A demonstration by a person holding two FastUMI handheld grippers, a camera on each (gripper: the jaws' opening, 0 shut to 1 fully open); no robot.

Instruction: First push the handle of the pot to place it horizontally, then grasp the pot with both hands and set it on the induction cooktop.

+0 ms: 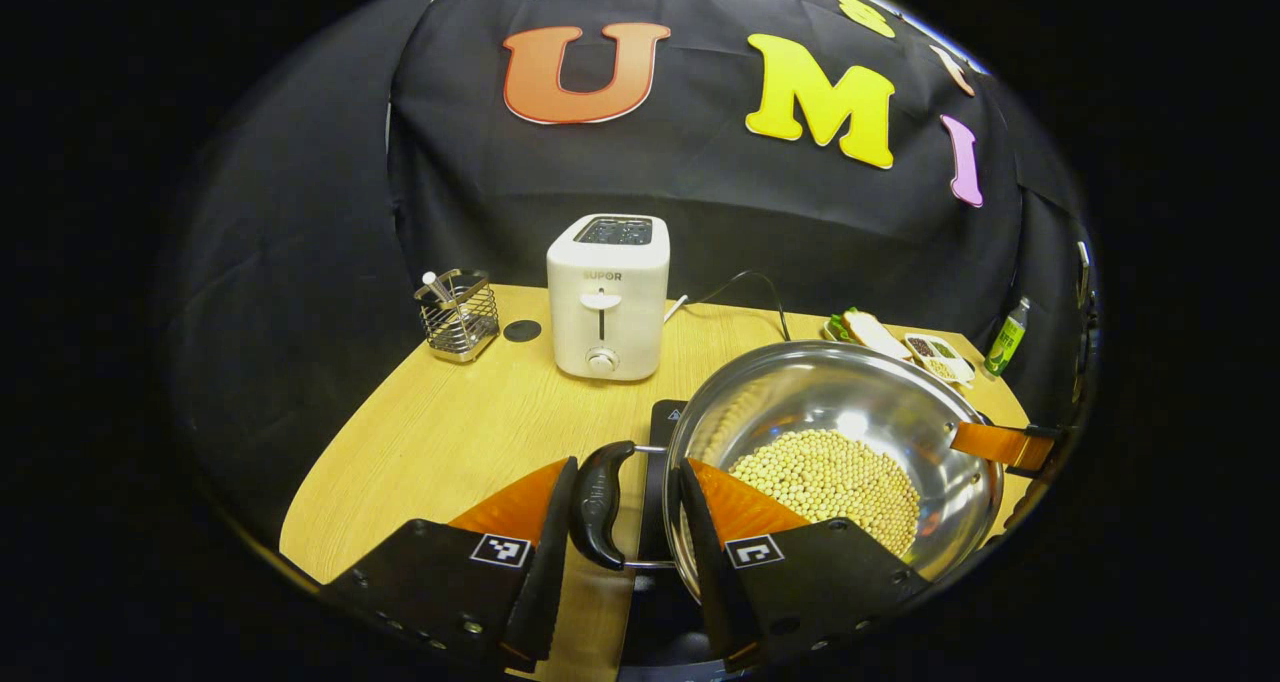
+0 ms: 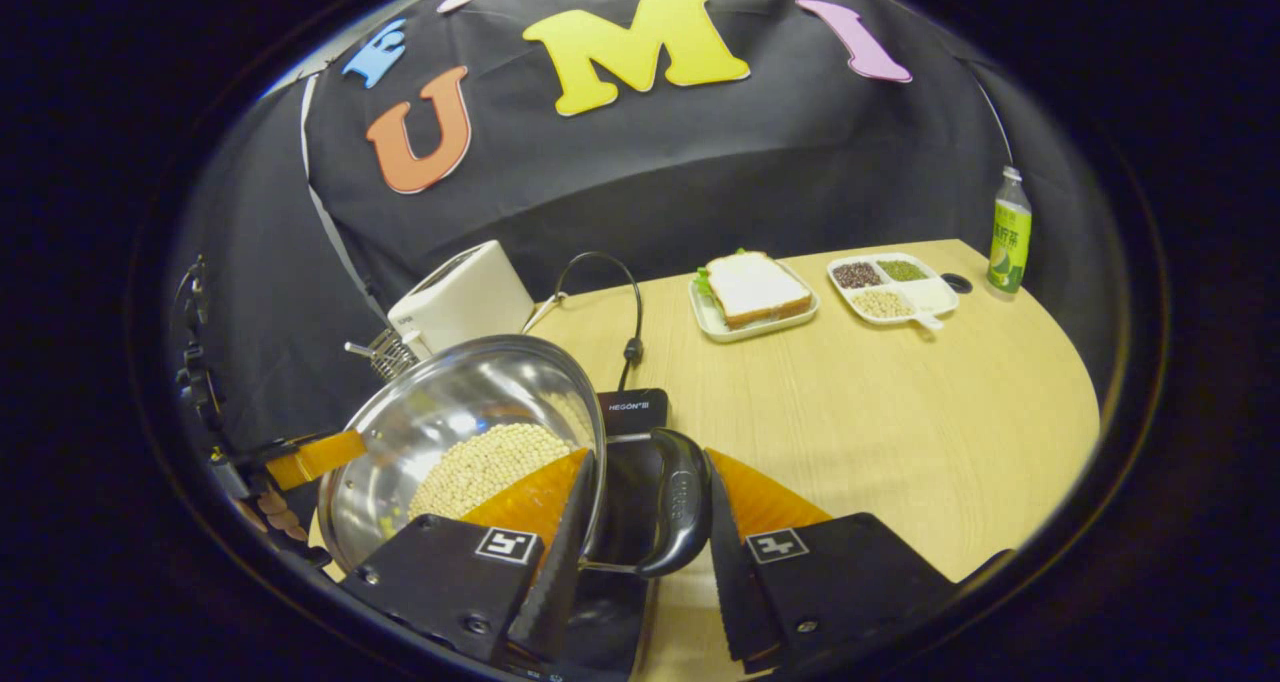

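Note:
The steel pot [image 1: 860,402] holds pale beans [image 1: 830,482] and sits over the black induction cooktop [image 1: 660,432]. Its black left side handle [image 1: 600,507] lies between the fingers of my left gripper [image 1: 630,467]. That gripper is open: the handle touches one finger, and a gap shows on the pot side. In the right gripper view, the pot [image 2: 450,412] is at the lower left and its other black handle [image 2: 680,507] stands between the fingers of my open right gripper [image 2: 645,457]. The cooktop [image 2: 635,409] shows behind and under that handle. Whether the pot rests on it is hidden.
A white toaster [image 1: 607,297] and a wire utensil rack [image 1: 458,314] stand at the back left of the wooden table [image 1: 470,432]. A sandwich plate [image 2: 752,297], a divided dish of grains [image 2: 890,287] and a green bottle [image 2: 1008,232] stand at the back right. The cooktop's cord [image 2: 630,302] trails backward.

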